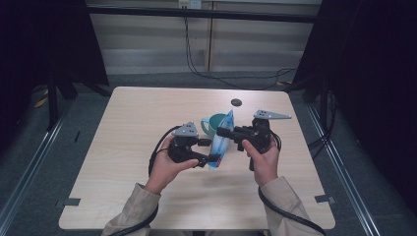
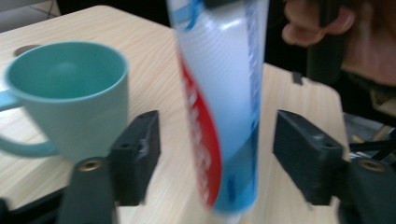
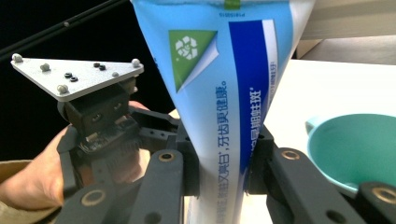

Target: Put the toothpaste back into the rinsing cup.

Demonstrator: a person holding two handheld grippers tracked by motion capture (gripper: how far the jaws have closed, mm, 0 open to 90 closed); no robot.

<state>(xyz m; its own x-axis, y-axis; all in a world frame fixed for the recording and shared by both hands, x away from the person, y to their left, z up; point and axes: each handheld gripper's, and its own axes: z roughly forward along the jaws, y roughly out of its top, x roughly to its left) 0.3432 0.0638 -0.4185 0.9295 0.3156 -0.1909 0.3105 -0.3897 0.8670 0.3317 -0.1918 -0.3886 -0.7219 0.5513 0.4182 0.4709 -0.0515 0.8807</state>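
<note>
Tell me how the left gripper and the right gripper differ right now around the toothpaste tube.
The right gripper is shut on the toothpaste tube, pads pressing its middle; the left gripper stands open, pads clear of the tube's lower end. The right comes in from the tube's right, the left from its left. Both are hand-held above the table, near the teal mug.

we see the toothpaste tube [image 1: 222,141] held upright over the table [image 1: 123,147], between the left gripper [image 1: 209,150] on its left and the right gripper [image 1: 223,132] on its right. the mug [image 1: 212,124] stands just behind it, the small disc [image 1: 236,102] farther back.
</note>
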